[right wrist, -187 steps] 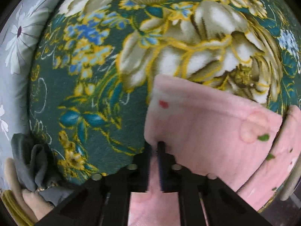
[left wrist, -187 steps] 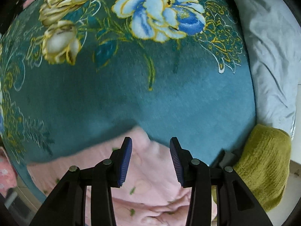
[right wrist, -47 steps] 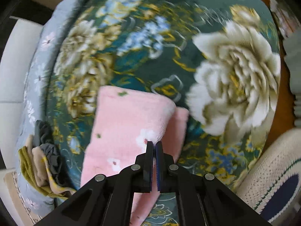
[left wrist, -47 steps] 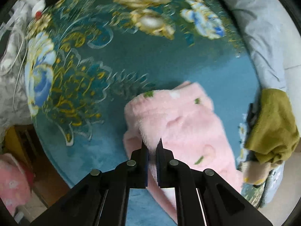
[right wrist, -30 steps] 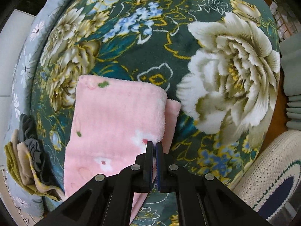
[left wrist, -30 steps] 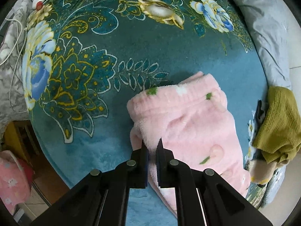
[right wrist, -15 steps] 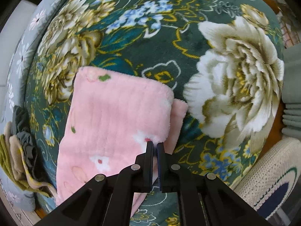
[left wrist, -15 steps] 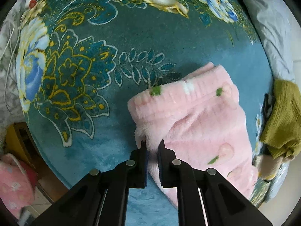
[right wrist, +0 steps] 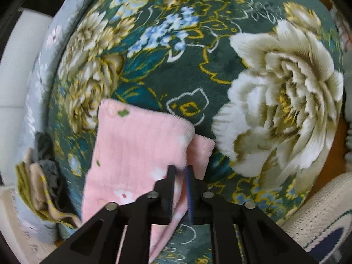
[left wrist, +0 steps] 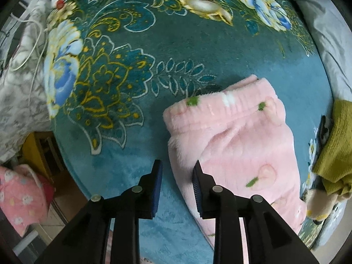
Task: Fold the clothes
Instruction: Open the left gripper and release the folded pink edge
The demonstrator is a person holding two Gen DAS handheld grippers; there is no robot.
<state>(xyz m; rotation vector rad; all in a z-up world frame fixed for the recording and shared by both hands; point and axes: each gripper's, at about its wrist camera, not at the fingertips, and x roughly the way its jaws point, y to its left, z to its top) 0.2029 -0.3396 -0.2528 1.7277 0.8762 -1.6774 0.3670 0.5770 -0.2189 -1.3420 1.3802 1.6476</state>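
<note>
The pink fleece garment (left wrist: 237, 145) lies folded on the floral blanket (left wrist: 123, 70), one layer doubled over the other, with a small pile of other clothes (left wrist: 336, 145) just beside its far side. The left gripper (left wrist: 177, 182) points down at the garment's near corner; its jaws are opening, and the fleece edge between them is no longer pinched. The right gripper (right wrist: 180, 181) straddles the opposite edge, jaws likewise opening around loose fabric. Both appear to be releasing so the fold stays flat.
</note>
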